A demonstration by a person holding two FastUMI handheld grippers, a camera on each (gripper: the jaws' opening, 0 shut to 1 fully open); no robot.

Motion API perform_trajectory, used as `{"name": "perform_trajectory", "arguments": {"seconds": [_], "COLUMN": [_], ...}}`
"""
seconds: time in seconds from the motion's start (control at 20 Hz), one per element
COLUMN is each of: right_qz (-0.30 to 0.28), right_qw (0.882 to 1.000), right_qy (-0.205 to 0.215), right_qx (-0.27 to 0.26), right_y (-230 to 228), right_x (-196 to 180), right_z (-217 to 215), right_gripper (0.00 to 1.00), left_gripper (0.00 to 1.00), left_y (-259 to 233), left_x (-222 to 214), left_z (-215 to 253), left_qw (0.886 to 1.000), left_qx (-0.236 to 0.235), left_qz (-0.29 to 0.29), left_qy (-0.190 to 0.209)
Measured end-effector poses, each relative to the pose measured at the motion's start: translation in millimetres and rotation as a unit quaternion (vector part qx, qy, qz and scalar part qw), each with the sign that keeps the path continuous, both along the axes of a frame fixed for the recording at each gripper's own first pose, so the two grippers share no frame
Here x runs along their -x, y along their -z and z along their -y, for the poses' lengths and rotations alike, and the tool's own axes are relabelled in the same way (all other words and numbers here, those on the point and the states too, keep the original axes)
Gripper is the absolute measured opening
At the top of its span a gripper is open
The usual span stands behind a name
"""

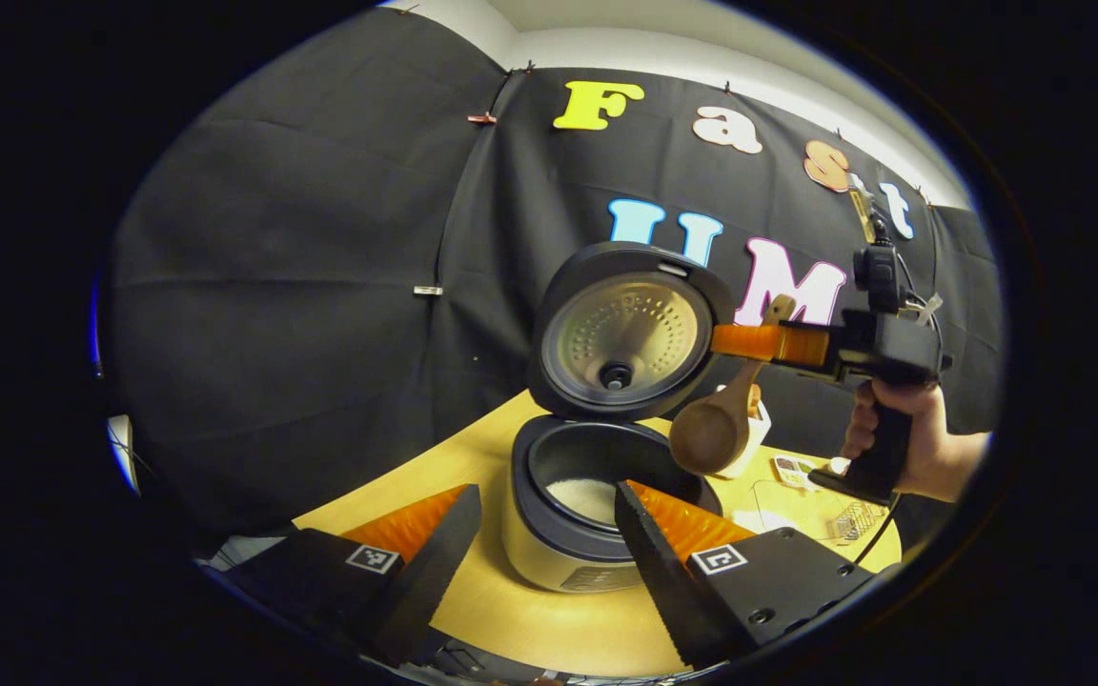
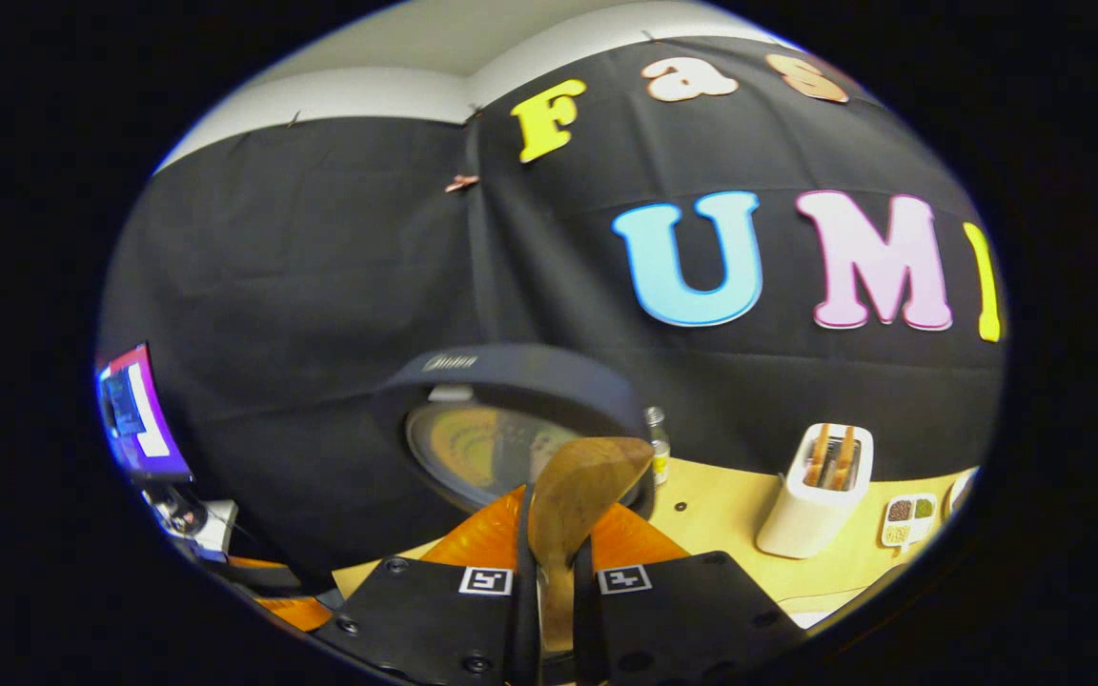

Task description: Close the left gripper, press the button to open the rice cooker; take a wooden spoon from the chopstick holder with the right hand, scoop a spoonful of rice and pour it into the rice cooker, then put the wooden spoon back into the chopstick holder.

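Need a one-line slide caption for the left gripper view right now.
Right gripper holds the wooden spoon above the open rice cooker; left jaws open.

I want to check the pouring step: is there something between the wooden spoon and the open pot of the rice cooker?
Nothing visible blocks it. In the left gripper view the wooden spoon, held by the right gripper, hangs beside the raised lid, just above the right rim of the rice cooker. The pot is open, with rice inside.

Wooden spoon [image 1: 713, 429]: smooth wood. Rice cooker [image 1: 597, 495]: matt body, perforated metal lid liner. Table [image 1: 549, 619]: smooth, matt. Chopstick holder [image 2: 811, 500]: matt.
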State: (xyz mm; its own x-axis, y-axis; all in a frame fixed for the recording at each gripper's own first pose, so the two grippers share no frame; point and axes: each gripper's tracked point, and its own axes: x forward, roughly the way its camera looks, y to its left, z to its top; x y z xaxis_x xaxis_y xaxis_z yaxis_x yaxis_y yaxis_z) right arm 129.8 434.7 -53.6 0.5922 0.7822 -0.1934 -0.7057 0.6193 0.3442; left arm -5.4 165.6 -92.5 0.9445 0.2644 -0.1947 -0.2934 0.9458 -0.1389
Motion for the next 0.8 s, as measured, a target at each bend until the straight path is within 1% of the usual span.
{"name": "perform_trajectory", "arguments": {"seconds": [0.05,0.1,0.15,0.3,0.4,0.5,0.65,0.8], "right_qz": [-0.003,-0.004,-0.006,-0.015,-0.032,-0.036,-0.043,-0.067], "right_qw": [1.0,0.999,0.998,0.993,0.989,0.984,0.972,0.955], "right_qy": [0.019,0.037,0.056,0.11,0.143,0.175,0.228,0.287], "right_qx": [-0.008,-0.015,-0.021,-0.03,-0.031,-0.026,-0.016,-0.022], "right_y": [-6.6,-12.9,-17.6,-16.1,-9.9,-4.3,5.0,20.4], "right_x": [-11.3,-22.2,-33.4,-62.5,-74.5,-86.4,-101.6,-114.0], "right_z": [17.5,37.3,57.4,119.8,163.5,209.1,276.8,343.4], "right_gripper": [0.13,0.18,0.18,0.17,0.17,0.17,0.17,0.18], "left_gripper": [0.95,0.92,0.95,0.95,0.95,0.96,0.95,0.95], "left_y": [-1.8,-4.6,-7.0,-14.0,-19.7,-20.8,-25.6,-32.2], "left_x": [-2.1,-4.5,-7.6,-20.8,-28.5,-37.8,-46.2,-54.2], "left_z": [7.2,14.7,22.6,47.2,67.3,87.9,113.8,136.8], "left_qw": [1.0,1.0,1.0,0.999,0.998,0.998,0.997,0.997], "left_qx": [-0.003,-0.008,-0.014,-0.028,-0.032,-0.031,-0.032,-0.033], "left_qz": [0.0,0.001,0.001,0.002,0.005,0.005,0.008,0.012], "left_qy": [0.006,0.013,0.02,0.036,0.049,0.062,0.067,0.065]}}
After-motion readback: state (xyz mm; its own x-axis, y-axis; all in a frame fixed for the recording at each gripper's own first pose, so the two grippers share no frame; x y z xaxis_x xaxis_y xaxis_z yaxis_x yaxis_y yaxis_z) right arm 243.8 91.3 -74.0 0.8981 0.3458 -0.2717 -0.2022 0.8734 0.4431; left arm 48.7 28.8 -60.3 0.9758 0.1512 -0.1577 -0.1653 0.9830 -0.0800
